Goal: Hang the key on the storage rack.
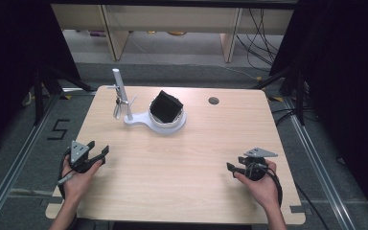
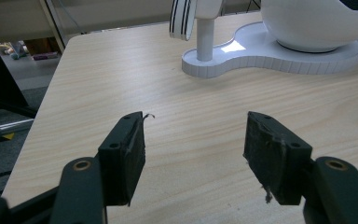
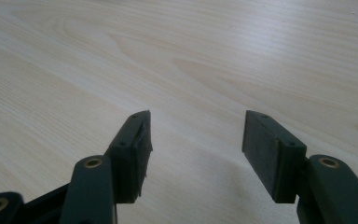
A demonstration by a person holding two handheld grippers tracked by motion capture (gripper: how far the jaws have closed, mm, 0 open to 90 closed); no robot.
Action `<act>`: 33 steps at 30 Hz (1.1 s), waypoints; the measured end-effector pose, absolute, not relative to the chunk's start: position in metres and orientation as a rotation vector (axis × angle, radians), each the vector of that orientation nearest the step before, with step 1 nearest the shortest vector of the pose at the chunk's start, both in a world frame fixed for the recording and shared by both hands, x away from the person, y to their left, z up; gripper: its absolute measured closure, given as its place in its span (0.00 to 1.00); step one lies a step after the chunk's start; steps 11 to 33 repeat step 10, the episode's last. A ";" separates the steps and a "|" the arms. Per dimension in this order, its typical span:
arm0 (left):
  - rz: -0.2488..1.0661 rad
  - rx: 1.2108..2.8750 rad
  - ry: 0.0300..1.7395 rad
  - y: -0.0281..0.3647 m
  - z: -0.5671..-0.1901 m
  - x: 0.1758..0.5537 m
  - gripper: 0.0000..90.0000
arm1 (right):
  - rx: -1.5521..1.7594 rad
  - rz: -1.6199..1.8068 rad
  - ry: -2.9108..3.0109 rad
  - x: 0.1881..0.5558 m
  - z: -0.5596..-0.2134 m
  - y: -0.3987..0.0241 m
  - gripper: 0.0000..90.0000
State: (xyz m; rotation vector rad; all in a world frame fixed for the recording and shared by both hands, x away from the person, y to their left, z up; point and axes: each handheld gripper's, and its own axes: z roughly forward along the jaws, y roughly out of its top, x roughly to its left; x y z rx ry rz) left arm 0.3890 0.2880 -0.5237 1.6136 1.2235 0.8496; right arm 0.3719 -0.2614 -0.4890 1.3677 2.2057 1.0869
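light wood table [image 1: 182, 163] sitting on grey floor [image 1: 9, 143], pale cabinets [image 1: 172, 21] standing behind, black curtains [image 1: 350, 72] hanging at sides

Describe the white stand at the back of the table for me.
The stand looks like white plastic: a flat, keyhole-shaped base with a ribbed edge lying on the table. Its round end carries a white bowl with a black, crumpled thing in it. Its narrow end bears an upright post, from which a small whitish item hangs. Neither tool touches it.
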 end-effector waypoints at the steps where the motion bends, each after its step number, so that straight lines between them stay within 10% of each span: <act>1: 0.851 1.616 1.223 0.288 -0.524 0.389 0.42 | 1.355 1.078 2.202 0.372 -0.489 -0.262 0.48; 33: 0.853 1.617 1.228 0.288 -0.524 0.389 0.42 | 1.355 1.114 2.200 0.369 -0.493 -0.254 0.48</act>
